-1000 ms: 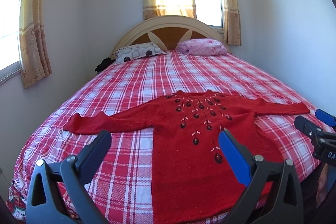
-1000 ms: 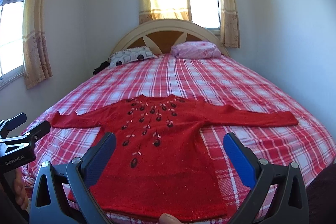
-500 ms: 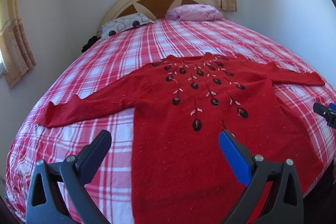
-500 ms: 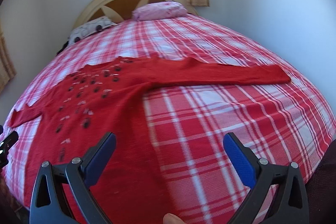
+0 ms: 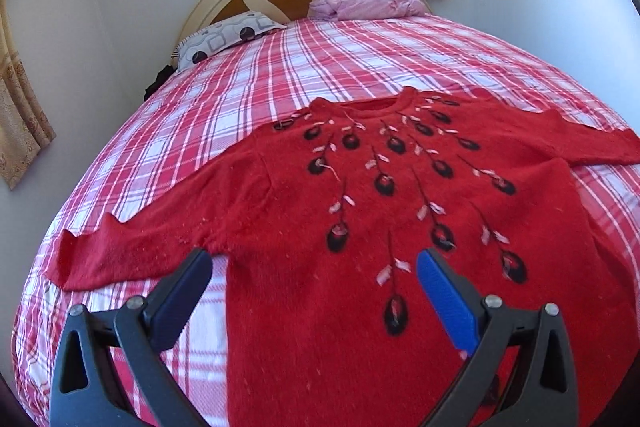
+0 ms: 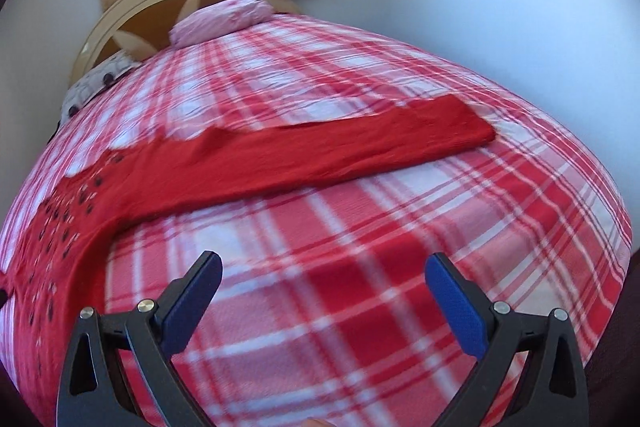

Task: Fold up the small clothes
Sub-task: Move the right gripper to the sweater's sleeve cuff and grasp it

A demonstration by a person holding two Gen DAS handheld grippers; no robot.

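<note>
We see a plaid bed (image 5: 360, 59) carrying a flat red sweater (image 5: 320, 227), a patterned pillow (image 5: 224, 39) and a pink pillow (image 5: 368, 3).

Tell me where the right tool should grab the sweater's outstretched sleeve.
Probably the cuff of the sleeve. It lies flat and straight on the bed, its end free. Bring the open right tool in from the bed's outer edge, pinching across the cuff.
</note>
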